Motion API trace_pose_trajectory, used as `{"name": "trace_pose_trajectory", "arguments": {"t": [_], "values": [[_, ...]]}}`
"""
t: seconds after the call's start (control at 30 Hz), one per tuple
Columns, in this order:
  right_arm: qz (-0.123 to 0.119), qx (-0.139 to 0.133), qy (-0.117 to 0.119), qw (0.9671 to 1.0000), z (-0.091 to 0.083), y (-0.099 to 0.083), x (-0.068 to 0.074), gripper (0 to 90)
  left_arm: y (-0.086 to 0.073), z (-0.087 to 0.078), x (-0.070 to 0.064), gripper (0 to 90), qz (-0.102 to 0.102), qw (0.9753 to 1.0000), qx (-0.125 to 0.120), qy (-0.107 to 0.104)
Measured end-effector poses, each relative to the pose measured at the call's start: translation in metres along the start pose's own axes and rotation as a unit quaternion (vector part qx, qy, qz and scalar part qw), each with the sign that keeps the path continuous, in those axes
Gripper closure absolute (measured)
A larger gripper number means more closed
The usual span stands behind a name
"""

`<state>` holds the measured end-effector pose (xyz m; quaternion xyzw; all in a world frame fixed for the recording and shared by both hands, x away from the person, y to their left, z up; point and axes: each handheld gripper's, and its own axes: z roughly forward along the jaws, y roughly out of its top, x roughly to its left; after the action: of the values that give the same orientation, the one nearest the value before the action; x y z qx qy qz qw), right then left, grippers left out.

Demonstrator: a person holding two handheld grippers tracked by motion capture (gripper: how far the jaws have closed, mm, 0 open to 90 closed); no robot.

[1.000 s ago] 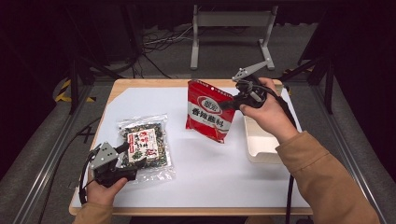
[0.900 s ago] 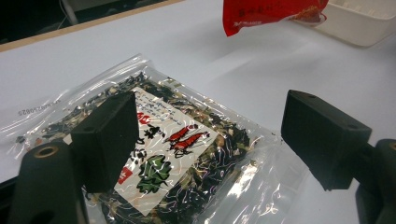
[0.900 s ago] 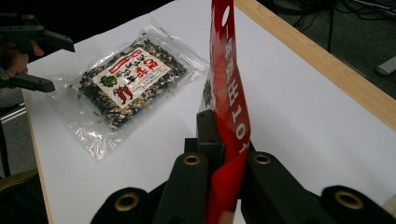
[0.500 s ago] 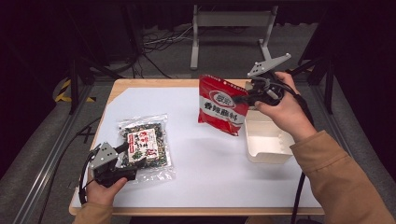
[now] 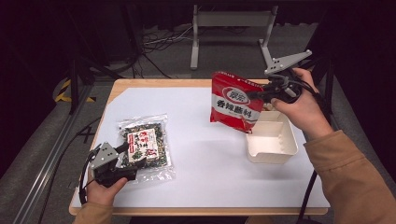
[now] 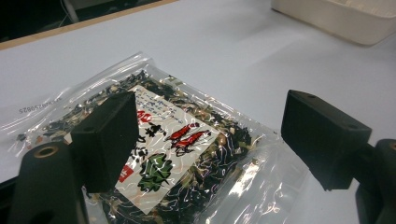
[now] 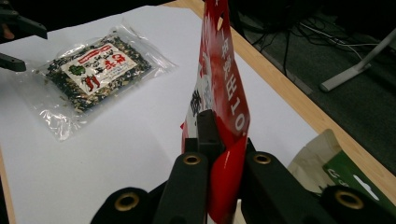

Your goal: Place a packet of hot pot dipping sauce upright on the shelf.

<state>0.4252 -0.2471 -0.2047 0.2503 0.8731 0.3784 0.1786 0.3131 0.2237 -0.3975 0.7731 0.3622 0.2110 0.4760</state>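
Left tongs [image 5: 122, 163] sit nearest, at about seven o'clock on the bench [image 5: 201, 186], with the person's left hand [image 5: 103, 185] wrapped around them. Their jaws stand wide apart and hold nothing. In the left gripper view the jaws straddle the near end of the clear seaweed packet [image 6: 173, 154], one on each side of its printed label, hovering close over it; whether they touch the plastic I cannot tell. That packet [image 5: 144, 148] lies flat on the white bench top at about eight o'clock, just beyond the left tongs.

Farther off, at about three o'clock, a cream tray [image 5: 271, 143] rests near the bench's right edge. Above its far left corner, at about two o'clock, the right tongs [image 5: 258, 94] are clamped on the right edge of a red seasoning pouch [image 5: 233, 108], which hangs in the air, clear of the bench and tilted, its lower corner above the tray's near rim. The right hand [image 5: 299, 109] grips the tongs from the right. In the right gripper view the jaws pinch the red pouch [image 7: 219, 116] tightly between them, edge-on, with a brown and green bag [image 7: 336, 168] lying beyond at the bench's edge.
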Motion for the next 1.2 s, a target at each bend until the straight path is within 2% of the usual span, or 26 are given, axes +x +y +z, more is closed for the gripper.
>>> {"name": "trace_pose_trajectory", "arguments": {"t": [0.13,0.27,0.37,0.73,0.87,1.07,1.2], "values": [[0.004,-0.005,-0.007,1.0000,-0.007,-0.005,-0.007,89.2,0.000,0.000,0.000,19.7,-0.001,1.0000,0.000,0.000],[-0.002,-0.008,-0.015,0.9999,-0.010,-0.008,-0.011,89.2,0.000,0.000,0.000,19.7,0.002,1.0000,0.001,0.002],[-0.017,-0.015,-0.022,0.9995,-0.015,-0.013,-0.018,89.2,0.000,0.001,0.000,19.7,0.002,1.0000,0.002,0.002],[-0.021,-0.020,-0.034,0.9990,-0.023,-0.025,-0.033,89.3,0.000,0.001,0.000,19.6,0.004,1.0000,0.003,0.002],[-0.033,-0.025,-0.042,0.9982,-0.026,-0.030,-0.038,89.3,0.000,0.001,0.000,19.7,0.003,1.0000,0.004,0.002],[-0.049,-0.016,-0.061,0.9968,-0.026,-0.037,-0.043,89.2,-0.001,0.001,0.000,19.7,0.001,1.0000,0.004,0.001],[-0.049,-0.014,-0.070,0.9962,-0.029,-0.042,-0.050,89.2,-0.001,0.002,0.000,19.6,0.000,1.0000,0.004,0.002]]}}
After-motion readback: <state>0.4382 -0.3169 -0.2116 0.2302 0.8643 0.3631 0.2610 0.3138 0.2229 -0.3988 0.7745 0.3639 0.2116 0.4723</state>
